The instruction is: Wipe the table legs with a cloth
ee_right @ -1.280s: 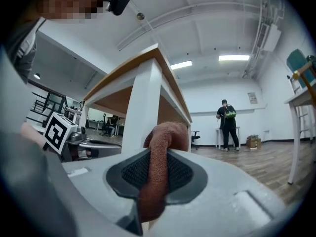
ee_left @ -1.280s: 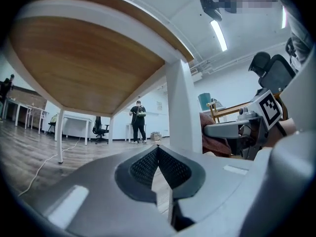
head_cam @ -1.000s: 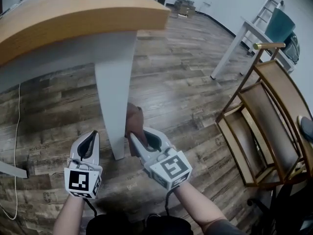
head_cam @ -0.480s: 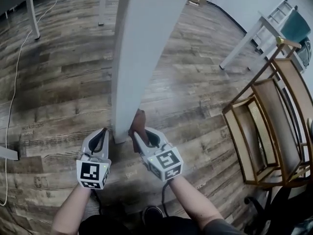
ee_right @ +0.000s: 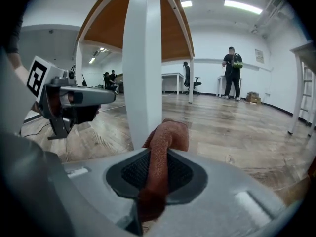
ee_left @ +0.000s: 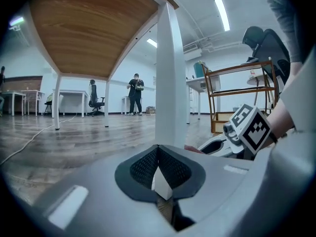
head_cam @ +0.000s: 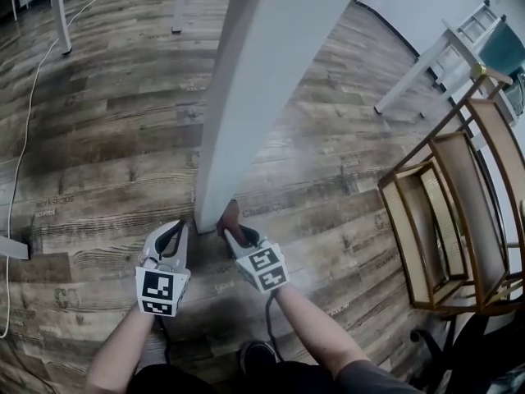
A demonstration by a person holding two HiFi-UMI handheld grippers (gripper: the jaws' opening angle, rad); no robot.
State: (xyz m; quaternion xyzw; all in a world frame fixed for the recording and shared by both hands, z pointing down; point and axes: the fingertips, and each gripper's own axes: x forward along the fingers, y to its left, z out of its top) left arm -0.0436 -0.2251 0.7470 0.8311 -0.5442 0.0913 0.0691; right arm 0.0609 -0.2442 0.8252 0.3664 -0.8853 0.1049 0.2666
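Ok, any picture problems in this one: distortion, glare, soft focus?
Head view: heavy wide-angle bend, so the table leg flares out toward the top; the light is even and nothing is blown out. Left gripper view: fisheye with black corners, and the ceiling light strip glares white. Right gripper view: same dark corners, but the cloth shows its texture clearly.

A wooden chair point(head_cam: 467, 203) stands on the plank floor point(head_cam: 115, 138), at its right side. 1 white cable point(head_cam: 29, 105) lies along the left side. A person point(ee_right: 231, 73) stands far behind.
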